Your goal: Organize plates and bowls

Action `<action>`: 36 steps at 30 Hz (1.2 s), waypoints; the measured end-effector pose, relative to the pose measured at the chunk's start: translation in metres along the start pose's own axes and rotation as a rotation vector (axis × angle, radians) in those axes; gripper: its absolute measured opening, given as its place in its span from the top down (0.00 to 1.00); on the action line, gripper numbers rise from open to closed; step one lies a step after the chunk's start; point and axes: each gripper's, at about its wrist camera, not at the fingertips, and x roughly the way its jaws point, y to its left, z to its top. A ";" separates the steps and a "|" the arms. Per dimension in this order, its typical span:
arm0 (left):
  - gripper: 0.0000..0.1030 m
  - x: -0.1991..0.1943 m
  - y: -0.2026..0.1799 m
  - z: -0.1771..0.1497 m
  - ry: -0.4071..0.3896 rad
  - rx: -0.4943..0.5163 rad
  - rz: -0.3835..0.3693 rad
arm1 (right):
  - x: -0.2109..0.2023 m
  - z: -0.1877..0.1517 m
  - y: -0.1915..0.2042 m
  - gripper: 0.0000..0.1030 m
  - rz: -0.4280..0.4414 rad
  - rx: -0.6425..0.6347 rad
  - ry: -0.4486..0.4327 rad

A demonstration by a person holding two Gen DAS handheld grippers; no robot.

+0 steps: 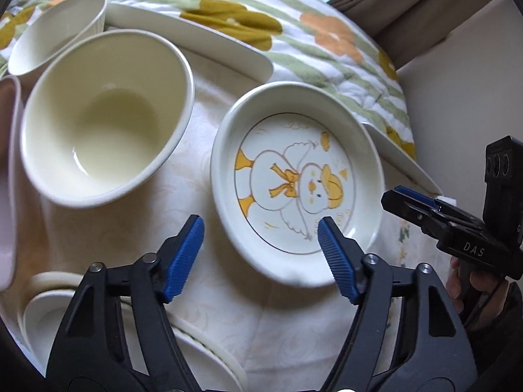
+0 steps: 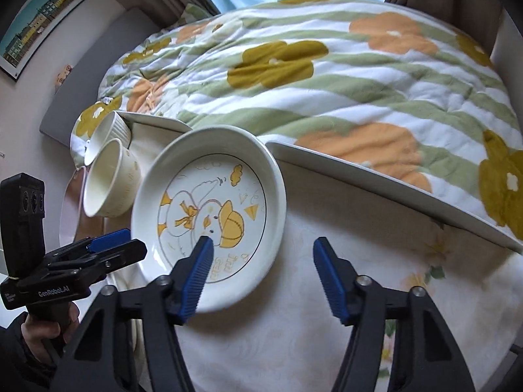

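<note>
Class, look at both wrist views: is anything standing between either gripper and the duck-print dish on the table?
Nothing visible does. The left gripper and the right gripper each straddle a rim of the duck-print dish, one finger over the inside and one outside. The dish is empty, and the cream bowl stands apart, on the left gripper's side.

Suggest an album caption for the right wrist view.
Open right tool straddling the rim of a duck-print dish beside a flowered quilt.
</note>
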 end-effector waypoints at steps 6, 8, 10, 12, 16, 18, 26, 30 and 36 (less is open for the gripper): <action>0.61 0.016 0.007 0.007 0.022 0.002 0.039 | 0.020 0.010 -0.004 0.60 0.033 -0.026 0.023; 0.72 0.017 0.005 0.009 0.020 0.022 0.062 | 0.024 0.014 -0.004 0.66 0.043 -0.039 0.027; 0.79 0.018 0.005 0.012 0.024 0.029 0.065 | 0.028 0.015 -0.003 0.71 0.046 -0.049 0.033; 0.84 0.019 0.007 0.014 0.027 0.032 0.084 | 0.033 0.017 -0.006 0.77 0.056 -0.043 0.042; 0.84 0.019 0.005 0.013 0.018 0.050 0.097 | 0.034 0.016 -0.013 0.85 0.061 -0.026 0.025; 0.84 0.018 0.003 0.012 0.012 0.059 0.107 | 0.034 0.016 -0.013 0.85 0.068 -0.022 0.022; 0.83 0.009 0.000 0.009 -0.018 0.079 0.124 | 0.025 0.010 -0.007 0.85 0.060 -0.054 -0.004; 0.84 0.000 -0.005 0.006 -0.036 0.094 0.126 | 0.017 0.004 -0.004 0.85 0.051 -0.045 -0.025; 0.84 -0.025 -0.016 -0.003 -0.082 0.132 0.107 | -0.011 -0.008 0.003 0.85 0.047 -0.034 -0.077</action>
